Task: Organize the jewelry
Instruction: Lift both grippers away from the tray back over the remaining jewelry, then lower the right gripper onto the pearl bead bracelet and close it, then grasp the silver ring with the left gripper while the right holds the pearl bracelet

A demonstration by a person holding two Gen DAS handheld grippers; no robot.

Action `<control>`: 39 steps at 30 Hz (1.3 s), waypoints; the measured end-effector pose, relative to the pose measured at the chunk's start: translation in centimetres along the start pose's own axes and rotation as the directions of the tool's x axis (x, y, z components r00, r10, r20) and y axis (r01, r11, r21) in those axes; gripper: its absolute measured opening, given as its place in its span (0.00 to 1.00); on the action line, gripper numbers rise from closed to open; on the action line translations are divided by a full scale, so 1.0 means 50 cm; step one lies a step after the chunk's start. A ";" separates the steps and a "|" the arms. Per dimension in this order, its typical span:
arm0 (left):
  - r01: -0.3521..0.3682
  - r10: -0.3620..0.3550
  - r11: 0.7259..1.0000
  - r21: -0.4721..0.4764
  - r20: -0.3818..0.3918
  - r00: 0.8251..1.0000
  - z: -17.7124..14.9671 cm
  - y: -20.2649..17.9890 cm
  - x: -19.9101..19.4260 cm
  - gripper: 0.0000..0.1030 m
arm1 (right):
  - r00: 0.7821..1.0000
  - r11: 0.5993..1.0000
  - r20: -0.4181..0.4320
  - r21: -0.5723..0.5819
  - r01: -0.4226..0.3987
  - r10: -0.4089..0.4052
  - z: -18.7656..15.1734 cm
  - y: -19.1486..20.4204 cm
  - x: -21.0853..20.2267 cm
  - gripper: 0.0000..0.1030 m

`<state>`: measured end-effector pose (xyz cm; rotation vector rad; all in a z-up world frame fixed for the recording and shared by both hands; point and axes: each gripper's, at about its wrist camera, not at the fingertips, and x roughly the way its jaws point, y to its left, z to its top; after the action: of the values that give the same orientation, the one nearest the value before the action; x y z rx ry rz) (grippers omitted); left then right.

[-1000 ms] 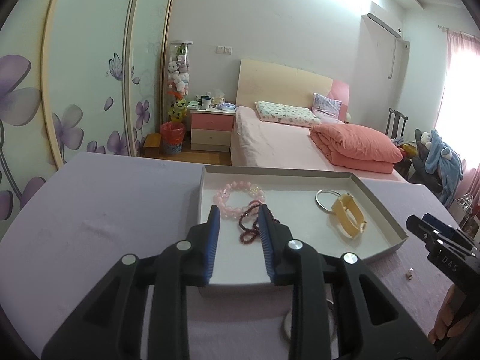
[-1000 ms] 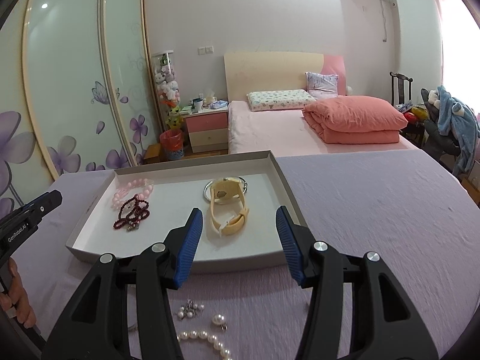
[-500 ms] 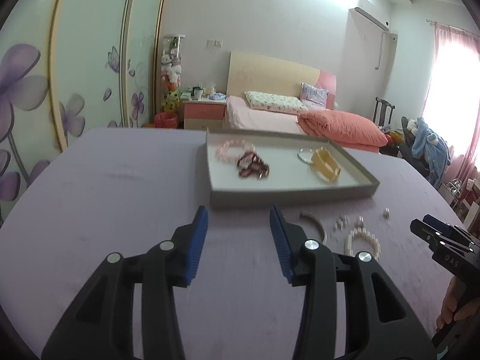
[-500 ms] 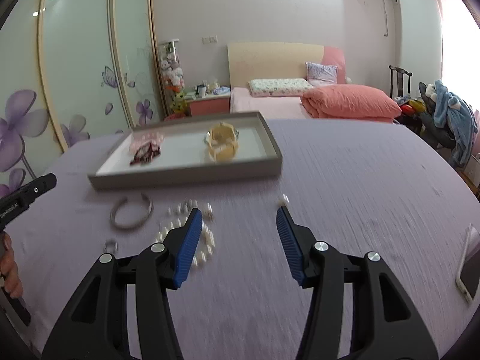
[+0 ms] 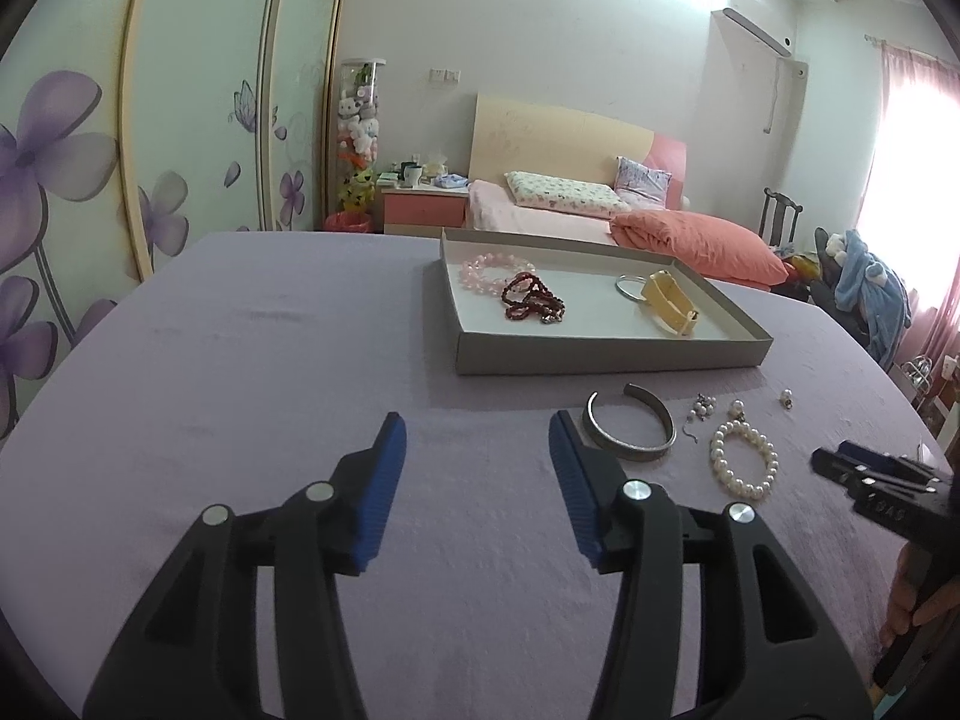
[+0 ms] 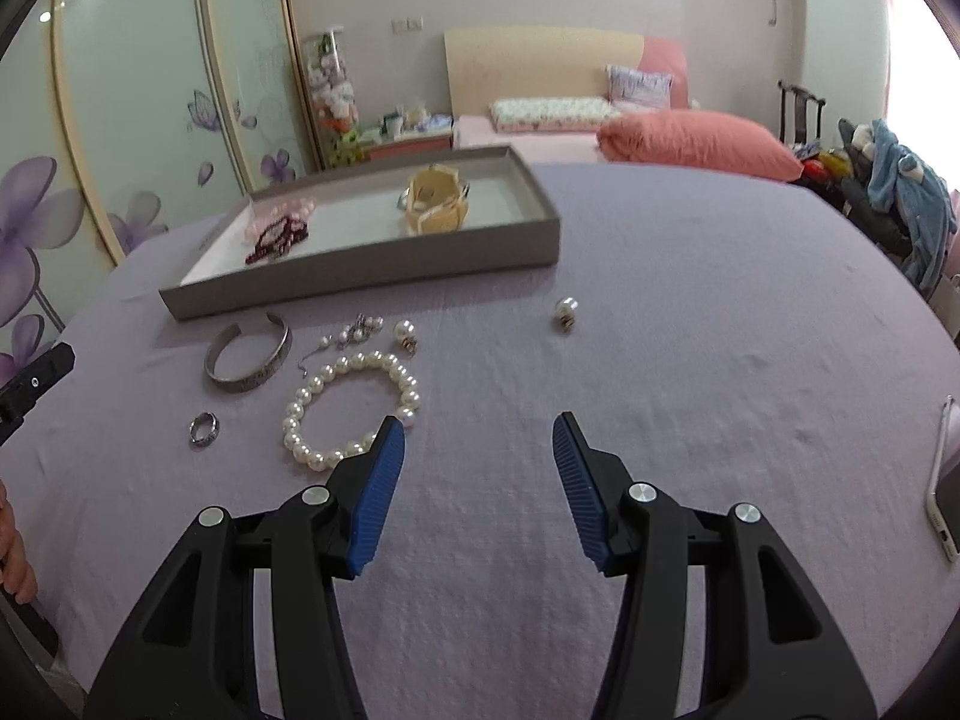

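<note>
A grey tray (image 5: 606, 353) (image 6: 360, 276) on the purple table holds a pink bead bracelet (image 5: 487, 269), a dark red bead strand (image 5: 531, 300), a silver ring bangle (image 5: 629, 287) and a yellow band (image 5: 669, 303) (image 6: 437, 207). In front of it lie a silver cuff (image 5: 629, 432) (image 6: 249, 360), a pearl bracelet (image 5: 744, 459) (image 6: 351, 408), small earrings (image 6: 360, 327), a single pearl earring (image 6: 565, 307) and a ring (image 6: 204, 427). My left gripper (image 5: 477, 468) is open and empty, left of the cuff. My right gripper (image 6: 477, 468) is open and empty, right of the pearl bracelet.
A phone (image 6: 945, 498) lies at the table's right edge. A bed (image 5: 600, 210), a nightstand (image 5: 423, 204) and flowered wardrobe doors (image 5: 90, 150) stand behind the table. A chair with blue clothing (image 5: 870, 294) is at the far right.
Both grippers have pulled back from the tray toward the near side of the table. The left gripper has opened wider. The loose jewelry in front of the tray has come into view.
</note>
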<state>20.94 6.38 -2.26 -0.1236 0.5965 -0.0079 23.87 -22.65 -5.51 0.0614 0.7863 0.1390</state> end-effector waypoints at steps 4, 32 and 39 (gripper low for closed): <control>0.003 -0.003 1.000 0.009 0.001 1.000 0.003 -0.006 0.004 0.48 | 0.999 1.000 -0.041 0.001 -0.017 0.017 0.011 0.016 0.025 0.50; 0.150 -0.099 0.972 0.179 -0.264 0.960 -0.043 -0.188 0.098 0.49 | 0.997 1.000 -0.081 0.031 0.003 0.000 -0.048 -0.069 -0.025 0.10; 0.124 -0.067 0.979 0.164 -0.314 0.947 -0.047 -0.209 0.140 0.36 | 0.997 0.999 -0.078 0.047 -0.015 0.018 -0.043 -0.069 -0.021 0.10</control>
<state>25.72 -4.58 -6.85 0.0276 0.8983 -0.1789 21.99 -26.21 -6.66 0.1066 0.8675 0.1394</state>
